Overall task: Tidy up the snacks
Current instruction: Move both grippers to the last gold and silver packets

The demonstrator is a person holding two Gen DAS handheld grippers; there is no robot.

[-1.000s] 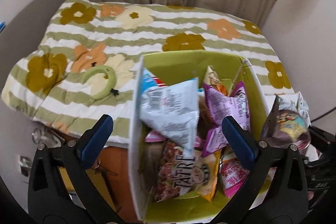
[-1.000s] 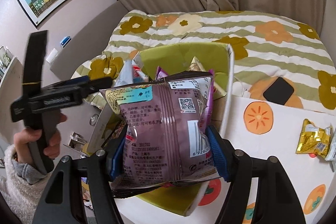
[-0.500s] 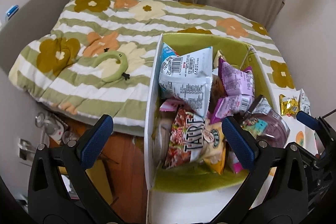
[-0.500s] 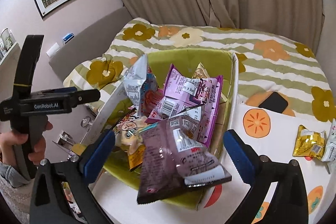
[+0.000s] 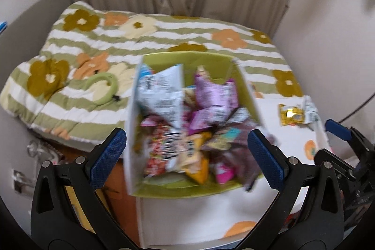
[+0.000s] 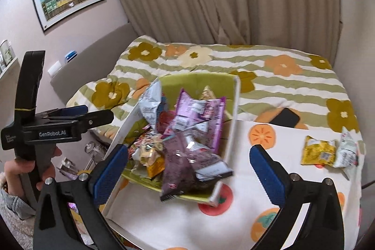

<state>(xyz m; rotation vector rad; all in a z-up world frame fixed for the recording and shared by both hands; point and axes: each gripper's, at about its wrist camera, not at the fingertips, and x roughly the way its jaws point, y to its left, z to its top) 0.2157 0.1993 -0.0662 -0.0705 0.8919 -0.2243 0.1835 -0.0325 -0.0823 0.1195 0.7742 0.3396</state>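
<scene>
Green-lined and white outside, the box sits on the surface, at its corner nearest the bed, and it is my landmark. Snack packets fill it to the brim. A dark purple bag lies on top at the near end of the box, its lower edge hanging over the near rim. Behind it in the box I see two pink-purple packets, and toward the box's left wall a crumpled silver-white packet. Low at the near left of the box lies a red and yellow packet, though the left view is blurred and I cannot read it.

My right gripper hovers just short of the box's near end with its fingers spread wide and nothing between them. My left gripper hangs over the box's near end too, fingers equally wide apart and holding nothing; from the right view it shows off the box's left side, gripped by a hand.

Well to the right of the box, on the surface, a yellow packet lies touching a white packet. A black phone rests on the bed just beyond the box's right side. On the bed to the left of the box lies a green ring.
</scene>
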